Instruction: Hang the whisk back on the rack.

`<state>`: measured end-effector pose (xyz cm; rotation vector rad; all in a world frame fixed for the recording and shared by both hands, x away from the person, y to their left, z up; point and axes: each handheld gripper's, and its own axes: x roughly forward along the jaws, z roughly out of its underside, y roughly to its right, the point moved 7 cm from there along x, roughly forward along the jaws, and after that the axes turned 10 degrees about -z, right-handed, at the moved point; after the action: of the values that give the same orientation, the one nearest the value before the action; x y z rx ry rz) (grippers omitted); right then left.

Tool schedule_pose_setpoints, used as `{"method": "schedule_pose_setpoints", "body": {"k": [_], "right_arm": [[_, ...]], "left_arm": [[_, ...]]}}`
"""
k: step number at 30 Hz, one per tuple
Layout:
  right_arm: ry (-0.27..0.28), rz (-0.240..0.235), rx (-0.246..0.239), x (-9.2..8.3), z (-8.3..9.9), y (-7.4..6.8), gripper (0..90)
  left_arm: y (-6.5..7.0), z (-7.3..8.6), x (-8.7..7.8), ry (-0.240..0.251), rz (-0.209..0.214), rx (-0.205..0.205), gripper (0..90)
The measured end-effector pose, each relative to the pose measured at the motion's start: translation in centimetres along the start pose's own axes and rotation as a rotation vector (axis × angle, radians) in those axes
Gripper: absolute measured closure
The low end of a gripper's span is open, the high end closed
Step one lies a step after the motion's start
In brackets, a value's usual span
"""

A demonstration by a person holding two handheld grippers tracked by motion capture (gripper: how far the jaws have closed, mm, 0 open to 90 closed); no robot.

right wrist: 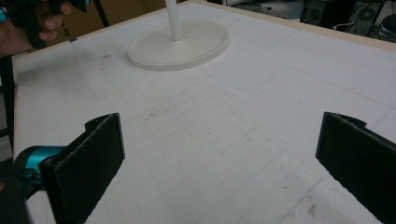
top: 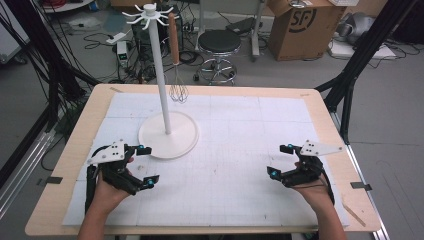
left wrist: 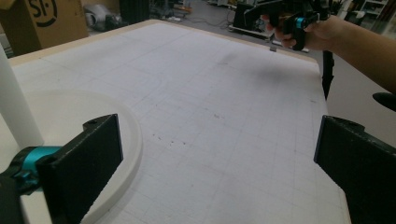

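- Even, fairly bright overhead light falls across the white mat (top: 240,145) on the desk (top: 320,107); no harsh glare.
- Soft, faint shadows sit under the stand's base (top: 168,136) and both hands.
- A dim grey smudge of shadow lies on the mat in the left gripper view.
- The high view is slightly soft and grainy, the floor beyond darker.
- Both gripper views blur the near black jaws; straight desk edges bow toward the frame corners.
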<state>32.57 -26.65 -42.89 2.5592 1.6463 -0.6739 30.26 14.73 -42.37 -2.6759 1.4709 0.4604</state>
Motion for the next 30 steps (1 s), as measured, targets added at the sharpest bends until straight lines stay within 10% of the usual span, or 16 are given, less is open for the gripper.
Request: {"method": "schedule_pose_setpoints", "body": {"k": [30], "right_arm": [[-0.062, 0.002, 0.032, 0.4, 2.2, 0.6, 0.4]], "left_arm": [[0.1, 0.7, 0.4, -0.027, -0.005, -0.01, 1.7]]}}
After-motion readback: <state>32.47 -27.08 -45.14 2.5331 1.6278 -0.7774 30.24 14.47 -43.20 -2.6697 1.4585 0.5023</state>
